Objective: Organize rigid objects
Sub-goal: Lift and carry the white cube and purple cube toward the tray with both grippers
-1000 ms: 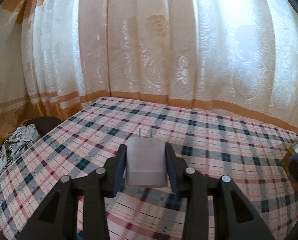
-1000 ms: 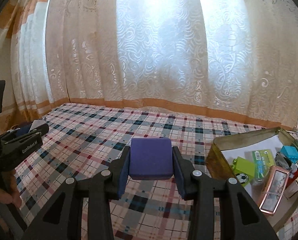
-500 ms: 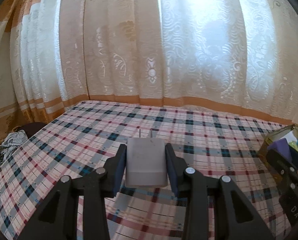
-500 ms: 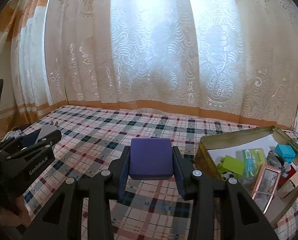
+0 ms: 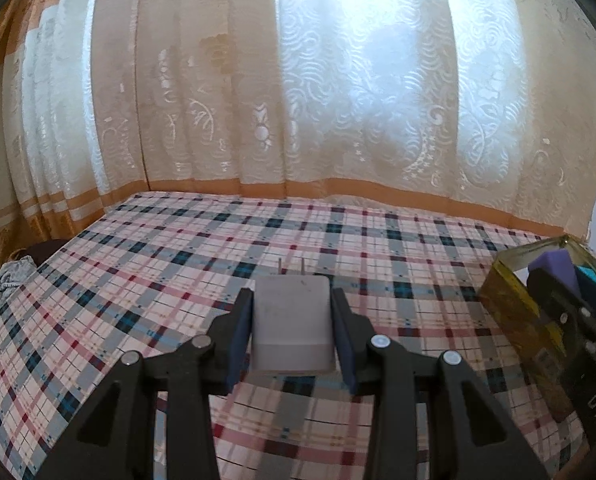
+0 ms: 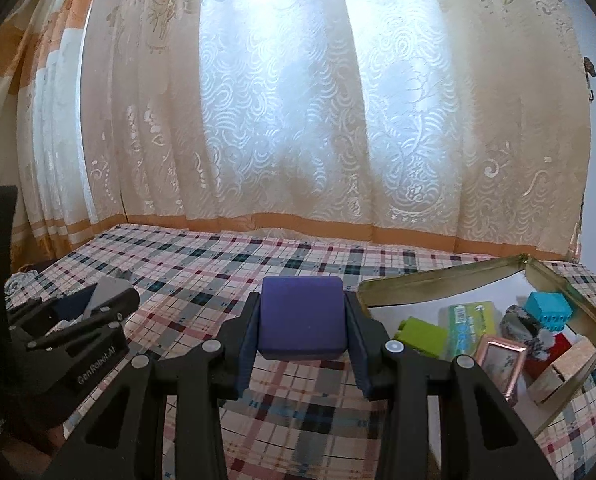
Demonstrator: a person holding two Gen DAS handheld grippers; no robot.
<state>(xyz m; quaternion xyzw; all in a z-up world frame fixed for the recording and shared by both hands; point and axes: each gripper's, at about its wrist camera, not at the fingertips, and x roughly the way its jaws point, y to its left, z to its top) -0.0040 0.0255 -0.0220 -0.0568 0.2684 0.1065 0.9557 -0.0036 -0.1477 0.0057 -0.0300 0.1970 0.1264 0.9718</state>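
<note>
The left tool (image 5: 292, 334) pinches a white plug adapter (image 5: 292, 330); the right tool (image 6: 301, 330) pinches a purple block (image 6: 301, 320) beside the open tin (image 6: 425, 280). Plaid bed (image 5: 178, 264) lies bare up to the curtain (image 5: 298, 100). The tin's contents are partly cut off.

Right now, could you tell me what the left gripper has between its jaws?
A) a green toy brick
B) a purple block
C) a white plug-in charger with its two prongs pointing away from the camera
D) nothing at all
C: in the left wrist view the left gripper is clamped on the white plug-in charger, prongs forward; the purple block sits in the right gripper.
</note>
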